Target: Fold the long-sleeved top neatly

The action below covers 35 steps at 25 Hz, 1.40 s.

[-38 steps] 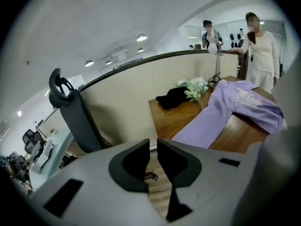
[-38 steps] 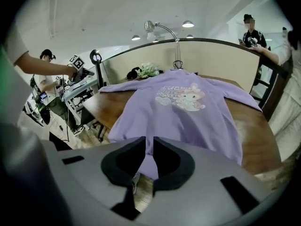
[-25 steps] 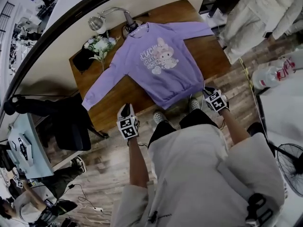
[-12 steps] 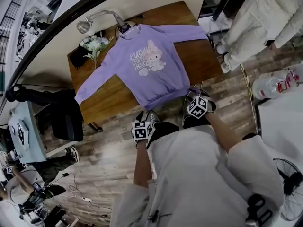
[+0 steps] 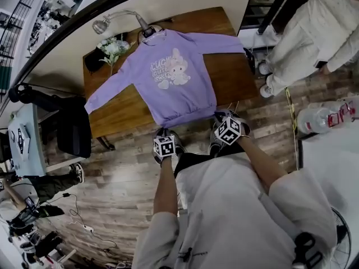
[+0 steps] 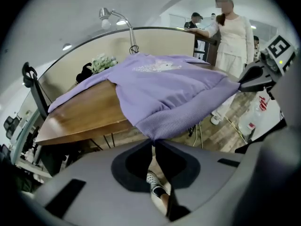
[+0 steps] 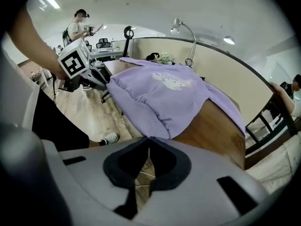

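A lilac long-sleeved top (image 5: 174, 77) with a rabbit print lies face up on the wooden table (image 5: 233, 74), sleeves spread, its ribbed hem hanging over the near edge. My left gripper (image 5: 167, 131) is at the hem's left corner. In the left gripper view the jaws are closing and the left gripper (image 6: 153, 141) pinches the hem of the top (image 6: 164, 88). My right gripper (image 5: 220, 116) is at the hem's right corner. Its jaws are closing too, and the right gripper (image 7: 149, 138) nips the ribbed edge of the top (image 7: 160, 93).
A desk lamp (image 5: 112, 22), a bunch of white flowers (image 5: 112, 46) and a dark object stand at the table's far left. A black chair (image 5: 73, 130) is left of the table. A person in white (image 5: 303, 38) stands to the right, near plastic bottles (image 5: 325, 114).
My left gripper swung in from the left of the table's front edge down to the hem. Both grippers opened wide and then closed on the hem. The right gripper rolled in place.
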Each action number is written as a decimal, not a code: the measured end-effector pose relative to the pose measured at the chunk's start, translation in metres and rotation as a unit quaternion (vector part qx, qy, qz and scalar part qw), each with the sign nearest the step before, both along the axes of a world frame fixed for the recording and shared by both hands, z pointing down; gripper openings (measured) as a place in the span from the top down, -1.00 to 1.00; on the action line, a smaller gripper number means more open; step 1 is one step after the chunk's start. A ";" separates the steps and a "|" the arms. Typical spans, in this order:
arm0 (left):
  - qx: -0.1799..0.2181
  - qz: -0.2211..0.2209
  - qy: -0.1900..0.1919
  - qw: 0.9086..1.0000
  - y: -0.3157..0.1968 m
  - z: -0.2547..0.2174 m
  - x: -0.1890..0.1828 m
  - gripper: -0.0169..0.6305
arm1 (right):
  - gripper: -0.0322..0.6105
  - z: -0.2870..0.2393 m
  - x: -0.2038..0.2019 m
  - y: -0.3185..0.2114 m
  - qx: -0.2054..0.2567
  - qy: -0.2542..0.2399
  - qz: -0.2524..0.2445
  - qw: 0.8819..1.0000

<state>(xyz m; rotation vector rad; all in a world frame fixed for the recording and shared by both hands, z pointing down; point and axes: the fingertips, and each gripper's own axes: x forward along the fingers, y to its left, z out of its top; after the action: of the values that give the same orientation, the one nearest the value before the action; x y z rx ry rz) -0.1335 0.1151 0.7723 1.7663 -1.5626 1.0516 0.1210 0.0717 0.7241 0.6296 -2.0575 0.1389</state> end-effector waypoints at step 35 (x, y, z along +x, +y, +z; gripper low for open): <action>0.215 0.032 0.157 0.963 -0.150 -0.209 0.029 0.84 | 0.73 -0.061 0.095 -0.114 -0.014 -0.160 0.379 0.911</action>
<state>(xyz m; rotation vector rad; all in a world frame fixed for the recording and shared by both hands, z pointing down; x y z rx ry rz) -0.1045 -0.0345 0.5632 2.1573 -1.6191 0.4406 0.2158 -0.0424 0.6628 1.4407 -1.9962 0.7620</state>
